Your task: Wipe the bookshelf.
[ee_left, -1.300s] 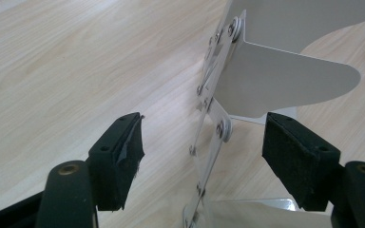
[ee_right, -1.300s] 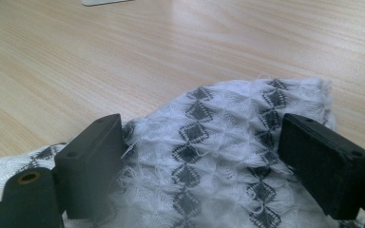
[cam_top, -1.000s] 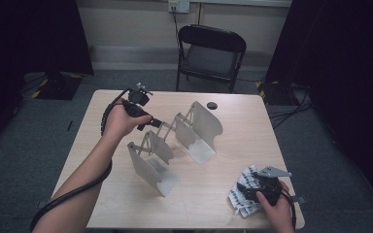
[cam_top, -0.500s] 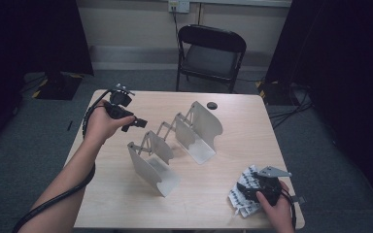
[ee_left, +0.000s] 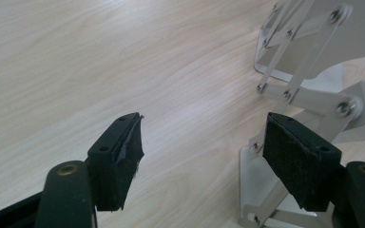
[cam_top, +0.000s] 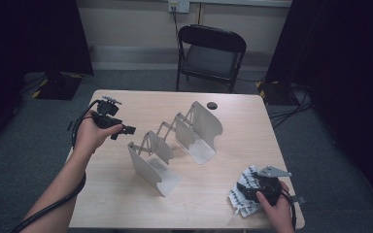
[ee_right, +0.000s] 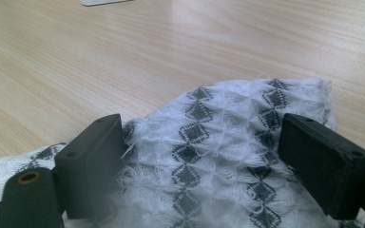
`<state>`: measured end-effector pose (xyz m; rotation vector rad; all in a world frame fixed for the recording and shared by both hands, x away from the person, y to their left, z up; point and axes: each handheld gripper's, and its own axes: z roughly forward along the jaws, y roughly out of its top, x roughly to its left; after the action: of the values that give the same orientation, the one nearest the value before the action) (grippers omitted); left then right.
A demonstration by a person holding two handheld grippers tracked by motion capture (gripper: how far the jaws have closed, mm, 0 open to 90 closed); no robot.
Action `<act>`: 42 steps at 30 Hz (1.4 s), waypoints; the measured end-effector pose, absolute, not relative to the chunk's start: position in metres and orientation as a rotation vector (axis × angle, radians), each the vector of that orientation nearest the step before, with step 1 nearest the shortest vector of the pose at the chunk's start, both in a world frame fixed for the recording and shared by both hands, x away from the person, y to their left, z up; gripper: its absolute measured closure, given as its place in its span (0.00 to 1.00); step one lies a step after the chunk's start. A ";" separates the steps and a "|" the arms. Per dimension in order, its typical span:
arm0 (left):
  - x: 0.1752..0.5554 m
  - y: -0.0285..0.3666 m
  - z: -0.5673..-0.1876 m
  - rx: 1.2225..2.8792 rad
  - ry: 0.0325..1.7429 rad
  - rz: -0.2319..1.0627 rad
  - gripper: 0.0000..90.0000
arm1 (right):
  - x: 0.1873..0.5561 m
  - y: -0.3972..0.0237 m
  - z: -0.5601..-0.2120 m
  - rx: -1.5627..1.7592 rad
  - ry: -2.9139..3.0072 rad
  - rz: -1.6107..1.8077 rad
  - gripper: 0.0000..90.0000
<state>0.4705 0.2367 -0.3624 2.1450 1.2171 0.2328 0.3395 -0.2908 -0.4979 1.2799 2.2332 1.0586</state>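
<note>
A grey metal folding rack (cam_top: 175,145), two upright plates joined by scissor links, stands in the middle of the table; its links (ee_left: 294,90) show at the right of the left gripper view. My left gripper (cam_top: 128,130) (ee_left: 202,142) hovers open just left of the rack, with nothing between its jaws. At the table's front right corner lies a white cloth with black diamonds (cam_top: 240,194) (ee_right: 204,156). My right gripper (cam_top: 253,188) (ee_right: 202,142) is open and low over it, its jaws straddling a bunched fold of the cloth.
A small black round object (cam_top: 212,105) lies near the table's far edge. A black folding chair (cam_top: 211,53) stands beyond the wooden table (cam_top: 107,204). Bare wood lies to the left of the rack and in front of it.
My left gripper has drawn back leftward from the rack's links toward the table's left side. The right gripper and cloth have not moved.
</note>
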 end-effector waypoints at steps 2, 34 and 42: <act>0.469 0.239 -0.366 2.146 1.219 0.234 0.33 | 0.339 -0.291 -0.498 1.280 2.233 1.058 0.16; 0.421 0.274 -0.470 2.111 1.253 0.312 0.30 | 0.352 -0.282 -0.498 1.251 2.255 1.064 0.16; 0.412 0.274 -0.485 2.118 1.233 0.323 0.27 | 0.358 -0.276 -0.498 1.237 2.265 1.071 0.16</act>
<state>0.4120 0.2738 -0.4852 2.1183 1.2328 0.3228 0.3579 -0.2763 -0.4979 1.2367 2.2654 1.0705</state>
